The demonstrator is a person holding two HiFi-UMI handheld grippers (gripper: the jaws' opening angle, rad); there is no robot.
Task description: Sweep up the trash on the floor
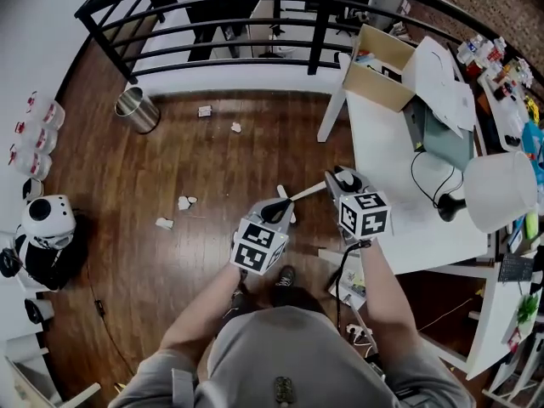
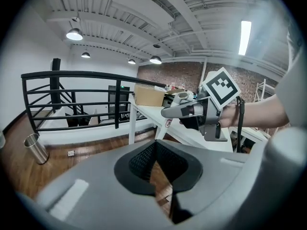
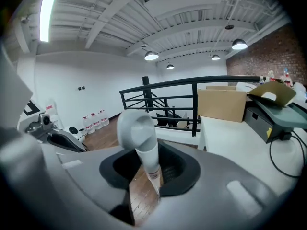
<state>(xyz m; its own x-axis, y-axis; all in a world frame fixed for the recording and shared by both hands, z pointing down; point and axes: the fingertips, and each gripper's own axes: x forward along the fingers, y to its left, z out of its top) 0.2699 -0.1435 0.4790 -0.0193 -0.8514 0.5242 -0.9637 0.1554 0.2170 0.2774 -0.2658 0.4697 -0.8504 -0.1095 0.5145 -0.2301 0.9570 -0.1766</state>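
Right gripper point(image 1: 338, 179) clamps a smooth white tubular handle point(image 3: 145, 150) (rounded grey cap). Left gripper point(image 1: 277, 208) is closed and empty. Crumpled paper scraps point(image 1: 184, 202) lie at its nine o'clock.

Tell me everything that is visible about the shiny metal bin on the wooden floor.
The shiny cylindrical metal bin looks like polished steel, with a round open top and no lid. It stands upright on the brown wooden floor, close to the white ledge under the black railing. Only the floor touches it; the white paper scraps lie apart from it.
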